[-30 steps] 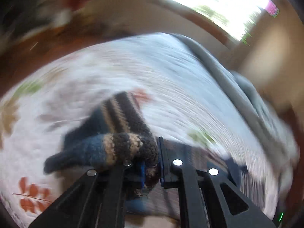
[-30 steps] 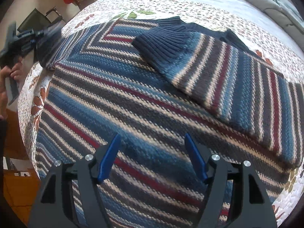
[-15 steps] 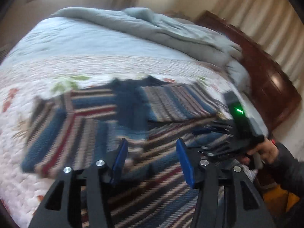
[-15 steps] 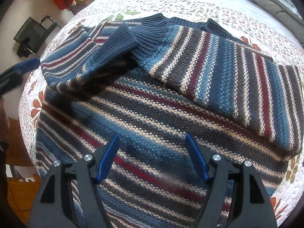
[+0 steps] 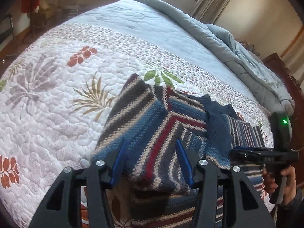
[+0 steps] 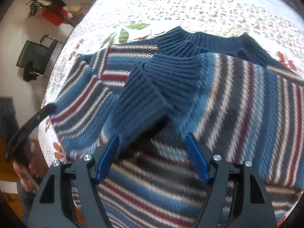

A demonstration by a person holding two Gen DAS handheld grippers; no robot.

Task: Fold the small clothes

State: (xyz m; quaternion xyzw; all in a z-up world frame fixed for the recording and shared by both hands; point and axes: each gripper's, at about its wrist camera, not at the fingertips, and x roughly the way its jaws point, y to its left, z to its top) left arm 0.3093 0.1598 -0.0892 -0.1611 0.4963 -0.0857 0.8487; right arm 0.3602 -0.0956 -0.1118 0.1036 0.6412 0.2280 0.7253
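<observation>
A striped knit sweater (image 5: 157, 125) in blue, grey, cream and red lies on the quilted bed; it also fills the right wrist view (image 6: 218, 114). Both sleeves are folded in over the chest, their dark blue ribbed cuffs (image 6: 161, 79) meeting near the collar (image 6: 199, 39). My left gripper (image 5: 152, 144) is open and empty, just above the folded left sleeve. My right gripper (image 6: 152, 138) is open and empty, low over the sweater's body. The right gripper also shows in the left wrist view (image 5: 266, 153), and the left one at the right wrist view's left edge (image 6: 30, 123).
The bed has a white floral quilt (image 5: 47, 98) and a bunched grey duvet (image 5: 218, 43) at the far side. A wooden headboard (image 5: 285, 76) stands on the right. A black chair (image 6: 36, 57) and a red item (image 6: 53, 17) stand on the floor beyond the bed.
My left gripper let go of the sleeve cuff it held and now hovers open over the sleeve laid across the chest. The right gripper moved closer to the cuffs.
</observation>
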